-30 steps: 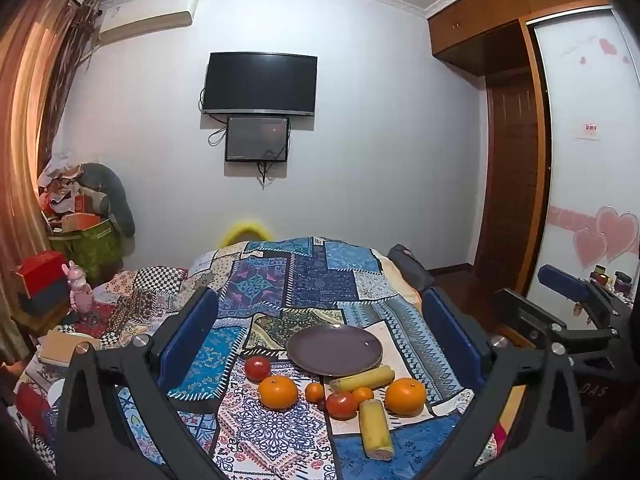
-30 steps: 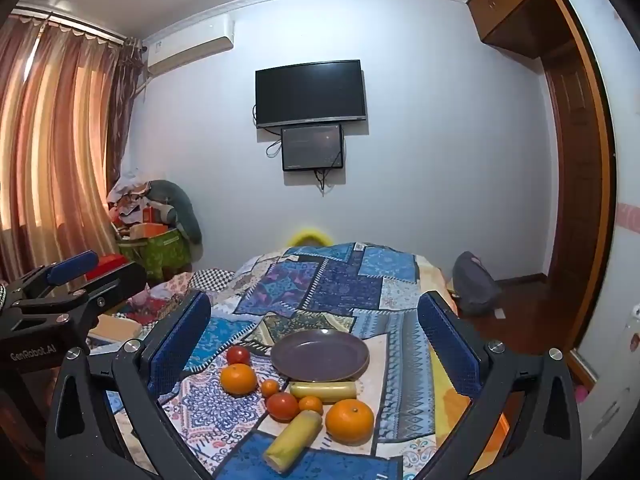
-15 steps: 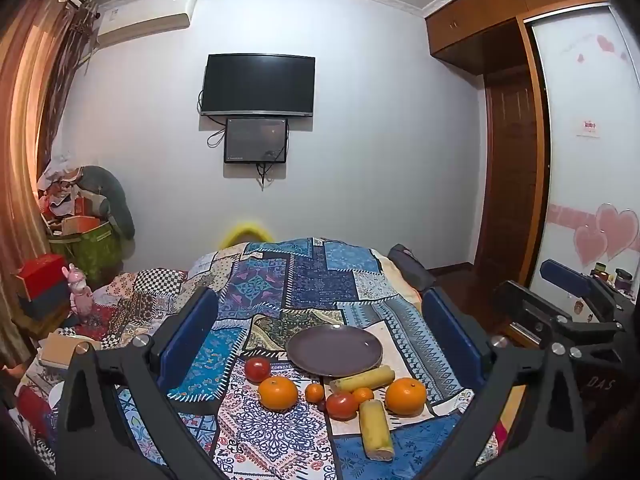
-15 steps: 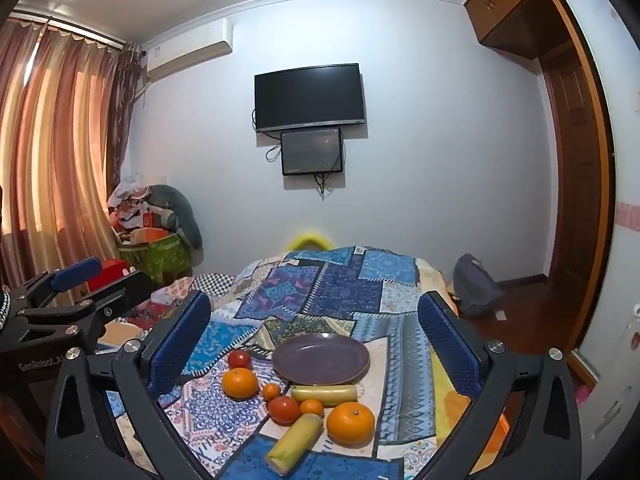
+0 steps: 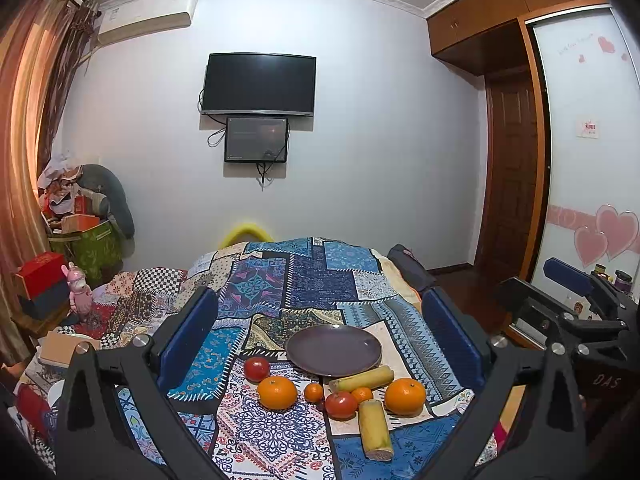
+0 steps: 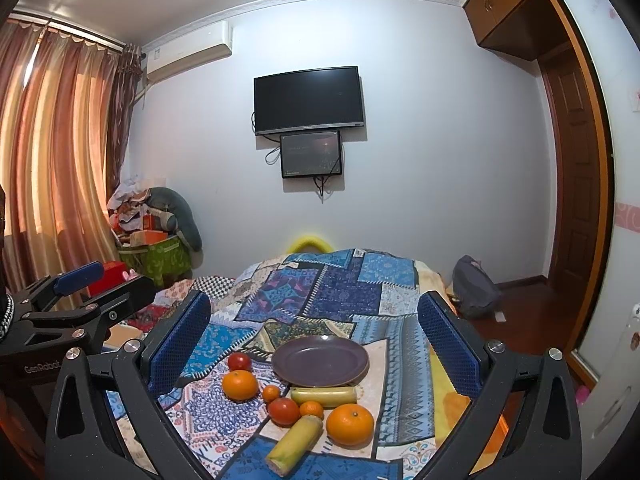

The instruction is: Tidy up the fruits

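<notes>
An empty dark purple plate lies on a patchwork bedspread. In front of it lie two large oranges, two tomatoes, two small tangerines and two yellow corn-like pieces. My left gripper is open and empty, held above and short of the fruit. My right gripper is open and empty too, at like distance. Each gripper shows at the edge of the other's view.
The bed fills the middle. Boxes, a green bin and a pink toy crowd the left side by the curtain. A dark bag lies on the wooden floor at right, near a door and wardrobe.
Both views have shifted only slightly; the fruit and plate have not moved and both grippers stay open.
</notes>
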A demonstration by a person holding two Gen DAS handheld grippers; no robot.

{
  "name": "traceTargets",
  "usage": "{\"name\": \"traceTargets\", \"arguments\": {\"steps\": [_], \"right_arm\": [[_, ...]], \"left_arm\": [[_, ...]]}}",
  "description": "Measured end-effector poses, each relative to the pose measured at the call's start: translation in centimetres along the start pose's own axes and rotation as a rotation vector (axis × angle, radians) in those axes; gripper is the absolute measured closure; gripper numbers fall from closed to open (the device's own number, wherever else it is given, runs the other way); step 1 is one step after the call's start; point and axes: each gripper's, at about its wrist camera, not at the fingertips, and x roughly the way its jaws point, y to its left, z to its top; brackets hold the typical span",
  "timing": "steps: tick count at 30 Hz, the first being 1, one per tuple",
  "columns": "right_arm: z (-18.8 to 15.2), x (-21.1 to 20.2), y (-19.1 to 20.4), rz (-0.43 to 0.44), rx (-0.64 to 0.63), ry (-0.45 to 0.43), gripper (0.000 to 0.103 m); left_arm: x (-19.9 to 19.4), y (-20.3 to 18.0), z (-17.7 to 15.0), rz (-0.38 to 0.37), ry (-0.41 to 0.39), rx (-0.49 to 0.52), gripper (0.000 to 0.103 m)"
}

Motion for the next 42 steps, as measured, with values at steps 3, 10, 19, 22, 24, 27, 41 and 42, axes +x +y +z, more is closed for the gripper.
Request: {"name": "traceTargets", "arguments": {"steps": [3, 10, 19, 22, 24, 27, 41, 42], "right_arm": [[-0.02, -0.04, 0.01, -0.004, -0.003, -0.001, 0.000], [0.06, -0.28, 0.14, -0.004, -0.002, -0.005, 0.000], [0.33, -0.47, 0.32, -0.012, -0.008, -0.010, 0.000], [0.47, -0.48, 0.32, -0.012, -0.005, -0.012, 0.000], [0.52, -0.44, 0.37, -0.011, -0.006, -0.011, 0.000], [0.53, -0.41, 0.40, -0.011, -0.006, -0.011, 0.000], [0.45, -0.39, 0.51, -0.008, -0.006, -0.008, 0.000], [0.42, -0.41, 0.50, -0.007, -0.006, -0.009, 0.000]], "left_arm": [[0.05, 0.03, -0.07, 0.000, 0.001, -0.001, 0.000], [0.11, 0.09, -0.04, 0.000, 0.002, -0.002, 0.000], [0.09, 0.02, -0.04, -0.001, 0.002, -0.002, 0.000], [0.08, -0.03, -0.16, 0.001, -0.001, -0.002, 0.000], [0.05, -0.09, -0.20, 0.000, 0.000, -0.005, 0.000], [0.03, -0.05, -0.17, 0.000, 0.001, -0.006, 0.000], [0.08, 0.13, -0.07, -0.001, 0.000, -0.007, 0.000], [0.07, 0.12, -0.06, -0.001, 0.000, -0.007, 0.000]]}}
